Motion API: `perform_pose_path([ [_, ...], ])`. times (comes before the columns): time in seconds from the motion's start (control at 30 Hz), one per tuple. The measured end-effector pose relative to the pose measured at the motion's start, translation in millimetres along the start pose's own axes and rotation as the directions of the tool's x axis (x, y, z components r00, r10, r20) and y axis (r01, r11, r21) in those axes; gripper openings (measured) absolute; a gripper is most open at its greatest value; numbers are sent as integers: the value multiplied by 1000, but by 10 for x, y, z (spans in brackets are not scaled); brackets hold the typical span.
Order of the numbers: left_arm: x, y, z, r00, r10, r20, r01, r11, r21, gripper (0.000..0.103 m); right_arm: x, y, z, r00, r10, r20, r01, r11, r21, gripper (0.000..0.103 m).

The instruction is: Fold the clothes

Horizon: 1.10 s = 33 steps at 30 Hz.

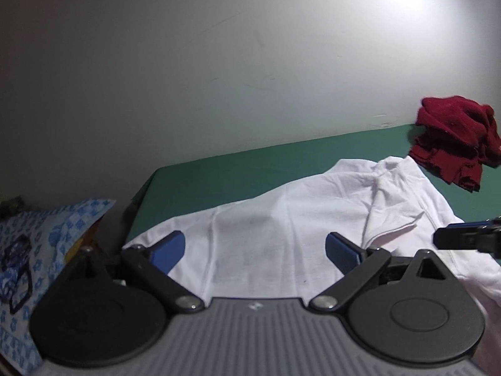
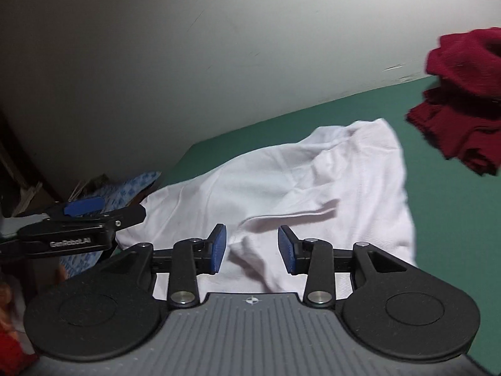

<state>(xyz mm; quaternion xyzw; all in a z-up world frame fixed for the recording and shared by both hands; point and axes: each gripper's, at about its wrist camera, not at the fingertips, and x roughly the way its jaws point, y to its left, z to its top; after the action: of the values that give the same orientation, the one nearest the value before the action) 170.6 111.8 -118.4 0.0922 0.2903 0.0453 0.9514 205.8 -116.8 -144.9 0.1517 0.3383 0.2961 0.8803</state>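
A white T-shirt (image 1: 281, 216) lies spread, partly rumpled, on a green surface (image 1: 238, 166); it also shows in the right wrist view (image 2: 328, 185). My left gripper (image 1: 255, 250) is open wide just above the shirt's near part, holding nothing. My right gripper (image 2: 252, 247) is open over a raised fold at the shirt's near edge, with cloth between its blue pads, not pinched. The left gripper shows at the left of the right wrist view (image 2: 81, 219). The right gripper's tip shows at the right edge of the left wrist view (image 1: 466, 238).
A crumpled dark red garment (image 1: 454, 138) lies on the green surface beyond the shirt, also in the right wrist view (image 2: 463, 100). A blue floral cloth (image 1: 34, 250) lies to the left off the surface. A pale wall (image 1: 219, 62) stands behind.
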Motion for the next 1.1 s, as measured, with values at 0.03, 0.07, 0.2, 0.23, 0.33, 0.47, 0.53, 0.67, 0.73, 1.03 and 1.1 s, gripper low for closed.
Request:
perform_pose_path([
  [0.03,57,-150,34,1000,-14,9,13,998,65,91,-108,-88,-42,1000,-28,5,28,999,21,40],
  [0.07,132,-316,57,1000,-24,13,22,991,135,89,-175,-158,-106,999,-52,-2,52,998,42,39],
  [0.2,507,-838,84,999,-49,-7,49,947,317,73,-277,-224,-459,991,-126,-33,127,991,48,36],
  [0.23,605,-944,85,998,-54,-16,56,936,348,73,-272,-154,-540,987,-160,-33,160,987,4,36],
  [0.33,783,-1091,63,994,-94,-50,106,914,391,72,-272,62,-718,970,-243,-12,239,961,-139,37],
  [0.47,675,-1166,-3,981,-191,-34,188,887,421,84,-245,156,-853,957,-289,19,284,925,-254,39],
  [0.53,640,-1212,-34,972,-231,-34,222,872,436,88,-244,174,-898,954,-297,43,296,912,-282,39],
  [0.67,787,-1242,-52,967,-246,-65,250,877,411,56,-188,288,-966,942,-329,69,331,872,-359,44],
  [0.73,915,-1213,-37,967,-240,-85,254,895,365,45,-196,252,-947,946,-317,65,320,886,-336,45],
  [1.03,1175,-450,122,977,-194,-90,187,979,-83,8,-164,244,-941,950,-307,59,309,891,-332,50],
  [1.1,1285,-281,90,970,-207,-128,183,966,-181,8,-175,212,-928,954,-295,57,298,902,-313,50],
])
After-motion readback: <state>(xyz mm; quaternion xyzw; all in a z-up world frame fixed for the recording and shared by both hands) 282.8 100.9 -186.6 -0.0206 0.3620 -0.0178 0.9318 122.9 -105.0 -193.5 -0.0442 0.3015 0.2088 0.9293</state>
